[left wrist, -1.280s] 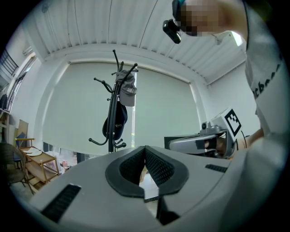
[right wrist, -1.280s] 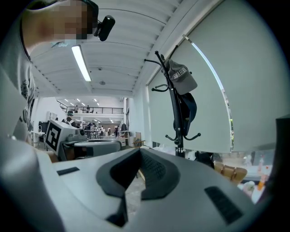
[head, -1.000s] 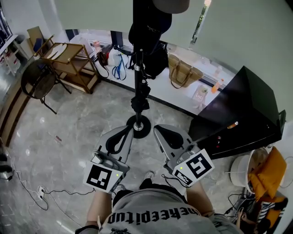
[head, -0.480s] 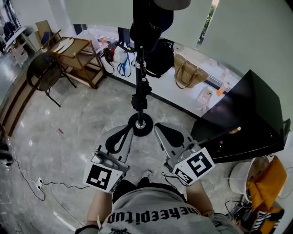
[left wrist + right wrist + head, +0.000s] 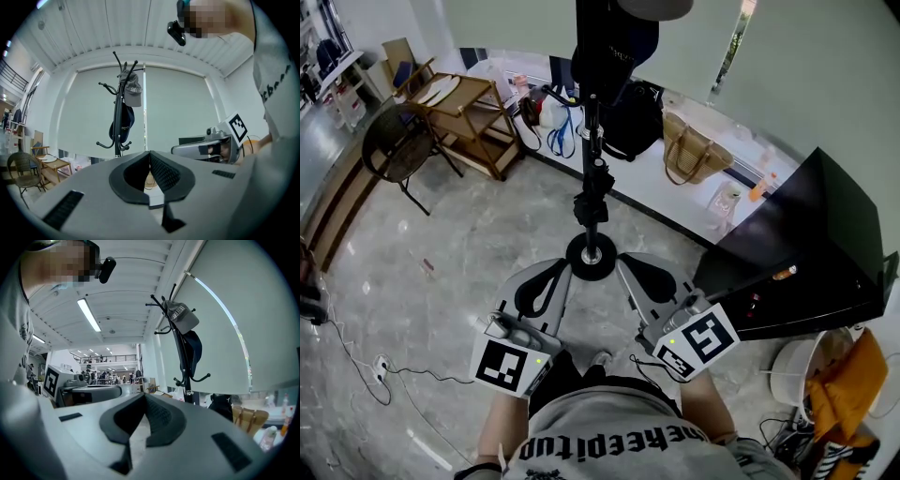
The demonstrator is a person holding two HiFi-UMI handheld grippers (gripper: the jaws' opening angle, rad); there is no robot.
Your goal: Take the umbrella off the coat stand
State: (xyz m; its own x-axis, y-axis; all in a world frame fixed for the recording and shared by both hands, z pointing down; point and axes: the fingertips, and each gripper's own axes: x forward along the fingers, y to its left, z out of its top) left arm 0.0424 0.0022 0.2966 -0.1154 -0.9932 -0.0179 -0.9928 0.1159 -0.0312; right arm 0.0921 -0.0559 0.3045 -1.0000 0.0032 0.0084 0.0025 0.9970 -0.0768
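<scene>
Two grippers side by side at 6 o'clock. Left gripper (image 5: 557,269) jaws pressed together, nothing between. Right gripper (image 5: 624,264) jaws together, empty too. One coat stand (image 5: 592,150) at 12, beyond both. On it: one grey cap (image 5: 132,93) up top, one navy piece (image 5: 123,124) hanging just below. Whether that is the umbrella or a cap, cannot tell.

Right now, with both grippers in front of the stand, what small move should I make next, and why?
Probably raise the right gripper toward the stand. Both it and the left gripper are shut, empty and held low, clear of the stand. The dark bundle under the cap, likely the umbrella, hangs higher up.
</scene>
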